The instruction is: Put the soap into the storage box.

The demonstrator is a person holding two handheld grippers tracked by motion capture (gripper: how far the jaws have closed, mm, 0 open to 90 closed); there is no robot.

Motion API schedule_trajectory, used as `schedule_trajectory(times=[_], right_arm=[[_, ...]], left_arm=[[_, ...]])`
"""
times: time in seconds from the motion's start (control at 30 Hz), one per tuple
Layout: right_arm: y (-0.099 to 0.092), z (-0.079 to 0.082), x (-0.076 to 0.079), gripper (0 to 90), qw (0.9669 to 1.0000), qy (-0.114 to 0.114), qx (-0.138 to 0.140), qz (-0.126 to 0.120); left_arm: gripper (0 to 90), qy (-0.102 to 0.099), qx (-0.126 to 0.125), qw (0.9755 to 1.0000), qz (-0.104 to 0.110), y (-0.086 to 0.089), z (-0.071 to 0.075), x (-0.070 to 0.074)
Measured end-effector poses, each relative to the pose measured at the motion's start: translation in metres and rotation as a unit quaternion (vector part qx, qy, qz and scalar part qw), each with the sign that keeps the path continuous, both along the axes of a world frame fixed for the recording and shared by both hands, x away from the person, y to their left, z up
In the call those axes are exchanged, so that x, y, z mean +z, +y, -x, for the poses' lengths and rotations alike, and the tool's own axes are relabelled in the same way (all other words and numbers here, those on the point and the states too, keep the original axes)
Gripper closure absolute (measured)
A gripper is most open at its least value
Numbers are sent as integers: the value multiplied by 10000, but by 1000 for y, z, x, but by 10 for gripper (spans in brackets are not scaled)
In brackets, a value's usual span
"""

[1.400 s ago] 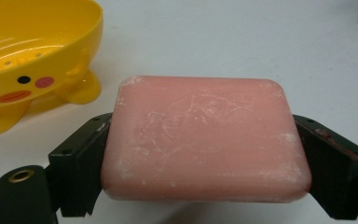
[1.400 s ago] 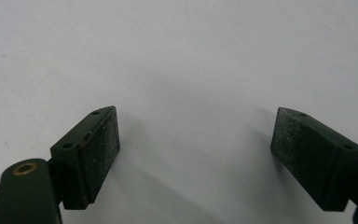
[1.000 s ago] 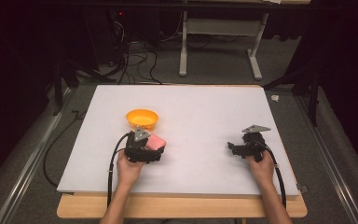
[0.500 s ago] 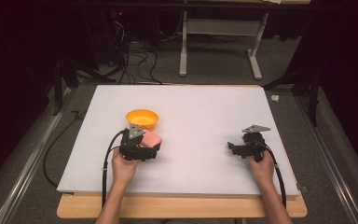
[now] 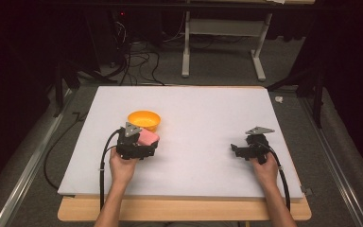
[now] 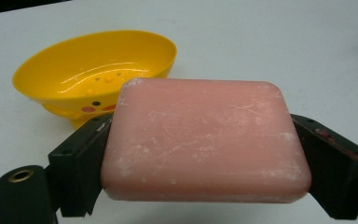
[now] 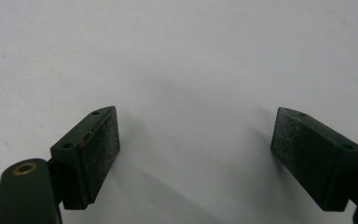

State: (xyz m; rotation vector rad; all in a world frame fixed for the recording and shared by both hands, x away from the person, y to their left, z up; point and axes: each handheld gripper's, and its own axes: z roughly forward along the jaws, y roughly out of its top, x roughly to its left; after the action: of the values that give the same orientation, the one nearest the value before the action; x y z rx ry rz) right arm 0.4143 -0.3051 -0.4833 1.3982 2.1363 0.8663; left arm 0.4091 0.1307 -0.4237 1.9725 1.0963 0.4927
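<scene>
The soap [image 6: 205, 140] is a pink bar with rounded corners and a scuffed, whitish-flecked top (looks well used). It sits pinched across its width between the two black jaws of the left claw [image 6: 205, 154], one jaw pressed flat on each side of it. In the high view the soap [image 5: 147, 137] is held just in front of the bowl [image 5: 144, 120], on the person's side of it, and I can't tell from there whether it's raised clear of the white surface [image 5: 194, 109]. From the left gripper view the bowl [image 6: 93, 74] is yellow, oval, with small drain holes in its bottom and a little face printed on its side; it stands upright just behind the soap, close but apart.

The right claw [image 7: 196, 154] is well off to the right of the bowl, jaws spread wide with bare surface between them. In the high view that right claw [image 5: 236, 150] is low over the surface, with the hand [image 5: 264, 168] behind it.
</scene>
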Motion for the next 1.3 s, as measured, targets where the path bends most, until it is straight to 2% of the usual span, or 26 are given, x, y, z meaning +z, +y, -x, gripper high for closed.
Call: schedule_trajectory(times=[0.6,0.77,0.8,0.83,0.87,0.9,1.3], right_arm=[[0,0,0,159,10000,-9,-2,8],[0,0,0,159,10000,-16,7,13],[0,0,0,159,10000,-18,5,17],[0,0,0,159,10000,-19,8,17],[0,0,0,159,10000,-19,9,16],[0,0,0,159,10000,-18,9,15],[0,0,0,159,10000,-13,3,9]], left_arm=[[137,-200,99,9997,-53,-2,-14,22],[137,-169,148,9997,-37,-1,-23,27],[137,-146,160,9997,56,1,-26,28],[138,-146,160,9997,56,1,-26,28],[139,-101,166,9995,235,4,-29,29],[139,-97,179,9995,254,4,-30,29],[142,-14,315,9994,110,2,-51,35]])
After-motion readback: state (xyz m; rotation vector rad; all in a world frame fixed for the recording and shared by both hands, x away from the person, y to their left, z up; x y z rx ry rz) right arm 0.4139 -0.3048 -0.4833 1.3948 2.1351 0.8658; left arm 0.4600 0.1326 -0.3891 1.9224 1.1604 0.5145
